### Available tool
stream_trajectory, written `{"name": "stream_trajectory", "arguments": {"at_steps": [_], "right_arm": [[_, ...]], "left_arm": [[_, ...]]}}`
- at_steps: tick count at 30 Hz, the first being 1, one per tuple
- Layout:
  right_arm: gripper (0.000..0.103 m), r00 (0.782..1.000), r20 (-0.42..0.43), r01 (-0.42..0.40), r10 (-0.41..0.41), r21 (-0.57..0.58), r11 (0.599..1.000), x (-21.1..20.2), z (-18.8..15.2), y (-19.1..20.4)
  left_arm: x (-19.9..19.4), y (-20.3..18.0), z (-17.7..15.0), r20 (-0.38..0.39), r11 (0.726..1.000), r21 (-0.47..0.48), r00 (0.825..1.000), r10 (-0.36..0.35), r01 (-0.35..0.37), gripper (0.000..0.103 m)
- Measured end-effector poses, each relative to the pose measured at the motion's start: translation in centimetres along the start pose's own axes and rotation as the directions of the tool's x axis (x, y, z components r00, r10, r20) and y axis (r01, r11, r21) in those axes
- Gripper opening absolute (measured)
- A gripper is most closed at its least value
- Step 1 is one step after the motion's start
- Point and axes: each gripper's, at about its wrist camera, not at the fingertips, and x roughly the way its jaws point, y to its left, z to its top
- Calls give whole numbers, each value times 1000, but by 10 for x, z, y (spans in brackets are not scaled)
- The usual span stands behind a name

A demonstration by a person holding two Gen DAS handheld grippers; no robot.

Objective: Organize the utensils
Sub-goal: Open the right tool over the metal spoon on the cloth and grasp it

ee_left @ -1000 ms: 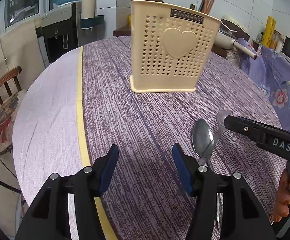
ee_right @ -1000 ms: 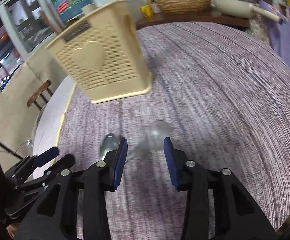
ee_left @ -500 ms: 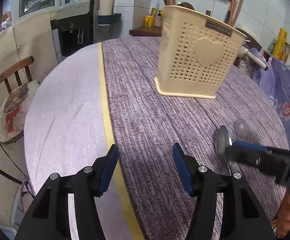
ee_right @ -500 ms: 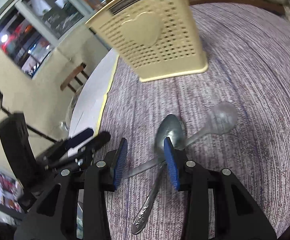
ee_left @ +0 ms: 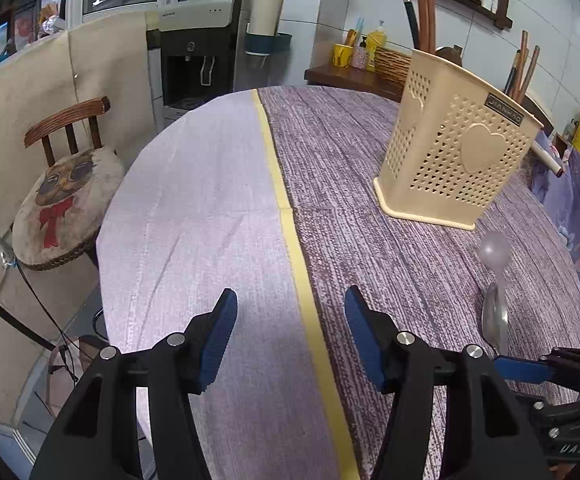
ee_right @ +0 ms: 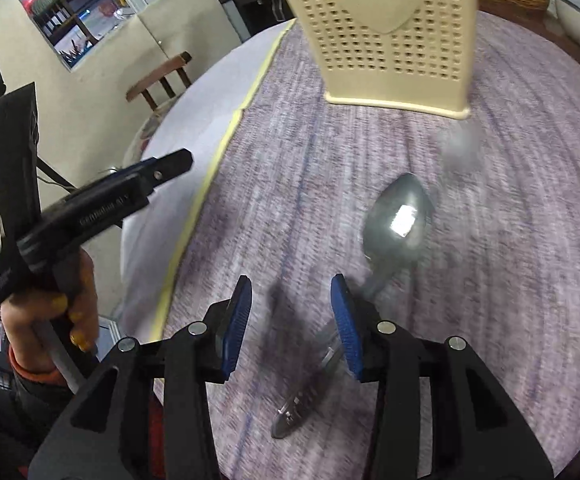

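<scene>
A cream perforated utensil holder stands upright on the purple tablecloth. In front of it lie a metal spoon and a clear plastic spoon, the second one blurred. My left gripper hovers open over the cloth's yellow stripe, nothing between its pads. My right gripper is above the metal spoon's handle, which runs under its right finger. Its jaws are opening and the pads press on nothing.
A wooden chair with an owl cushion stands left of the round table. Behind are a water dispenser and a side shelf with a basket and bottles. A floral cloth lies at the right.
The left gripper swung left, so the holder and spoons slid toward the right of its view. The right gripper rolled and shifted left off the spoons, and its jaws stand slightly wider.
</scene>
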Motion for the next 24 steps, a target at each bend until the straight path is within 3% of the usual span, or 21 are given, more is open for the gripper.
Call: {"name": "stream_trajectory", "arguments": {"at_steps": [5, 9, 14, 16, 20, 24], "right_arm": [[43, 1000, 28, -3, 1, 59, 998, -28, -18, -25], [43, 993, 111, 31, -41, 87, 996, -49, -18, -34], [43, 971, 149, 184, -187, 32, 982, -43, -5, -33], [42, 955, 138, 267, -261, -25, 963, -32, -3, -33], [40, 974, 72, 218, -214, -51, 975, -14, 2, -38], [29, 959, 63, 281, -278, -58, 958, -12, 3, -34]], "left_arm": [[3, -15, -4, -20, 998, 37, 999, -42, 43, 56], [4, -27, -8, -28, 995, 63, 997, -71, 72, 56], [1, -33, -12, -32, 994, 74, 996, -78, 80, 56], [1, -33, -12, -32, 994, 77, 997, -74, 76, 56], [1, -33, -13, -37, 994, 79, 997, -70, 73, 56], [2, -36, -15, -44, 994, 81, 996, -71, 75, 56]]}}
